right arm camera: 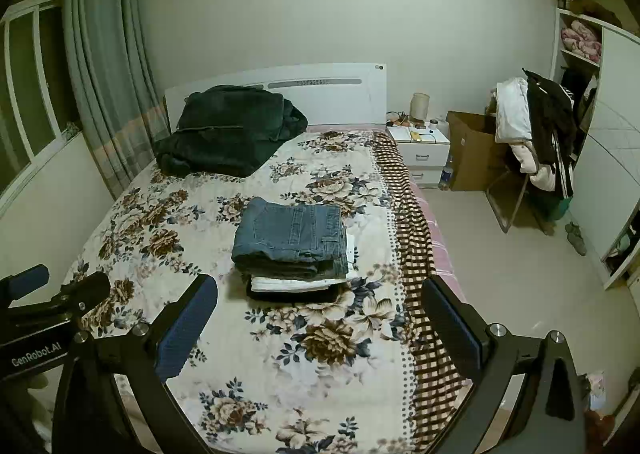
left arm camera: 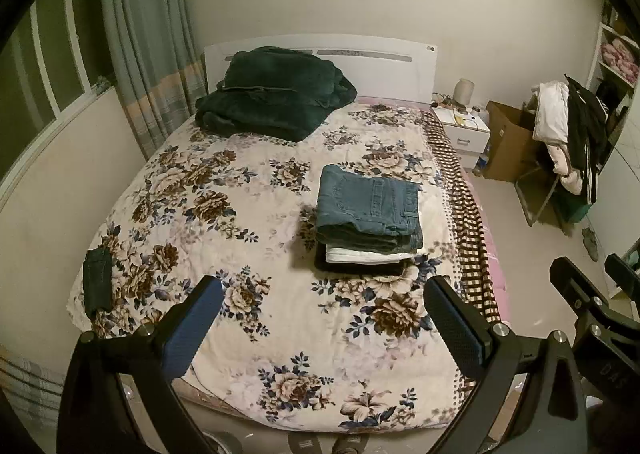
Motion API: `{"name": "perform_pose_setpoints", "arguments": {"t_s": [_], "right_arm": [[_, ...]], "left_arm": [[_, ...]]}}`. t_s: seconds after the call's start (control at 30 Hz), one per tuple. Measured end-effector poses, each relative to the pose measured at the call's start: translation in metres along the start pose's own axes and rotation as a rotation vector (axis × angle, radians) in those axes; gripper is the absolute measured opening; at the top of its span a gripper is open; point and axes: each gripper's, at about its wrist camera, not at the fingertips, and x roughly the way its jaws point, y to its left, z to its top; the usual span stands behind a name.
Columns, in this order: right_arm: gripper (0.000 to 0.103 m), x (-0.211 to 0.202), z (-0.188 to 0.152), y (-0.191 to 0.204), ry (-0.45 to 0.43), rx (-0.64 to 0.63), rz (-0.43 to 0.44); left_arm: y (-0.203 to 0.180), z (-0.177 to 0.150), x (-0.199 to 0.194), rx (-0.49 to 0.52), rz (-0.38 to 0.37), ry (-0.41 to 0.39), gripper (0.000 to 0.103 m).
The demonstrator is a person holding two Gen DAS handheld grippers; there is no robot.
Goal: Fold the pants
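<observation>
A stack of folded pants [left arm camera: 370, 220] lies on the floral bedspread [left arm camera: 240, 222], right of the middle. Blue jeans [right arm camera: 290, 232] are on top, white and black pairs under them. My left gripper [left arm camera: 320, 318] is open and empty, held above the bed's foot, short of the stack. My right gripper [right arm camera: 320, 318] is open and empty too, also back from the stack [right arm camera: 294, 250]. It shows at the right edge of the left wrist view [left arm camera: 592, 282]. The left gripper shows at the left edge of the right wrist view [right arm camera: 52, 294].
A folded dark green blanket [left arm camera: 272, 94] lies by the headboard. A small dark green cloth [left arm camera: 97, 282] lies at the bed's left edge. A white nightstand [right arm camera: 422, 150], a cardboard box [right arm camera: 474, 150] and a chair heaped with clothes [right arm camera: 536, 138] stand right of the bed.
</observation>
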Motion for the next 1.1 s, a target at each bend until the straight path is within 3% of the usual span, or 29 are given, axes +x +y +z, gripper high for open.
{"name": "perform_pose_setpoints", "arguments": {"t_s": [1.1], "right_arm": [[0.103, -0.002, 0.006, -0.005, -0.01, -0.011, 0.001]], "left_arm": [[0.0, 0.011, -0.001, -0.014, 0.002, -0.009, 0.103]]}}
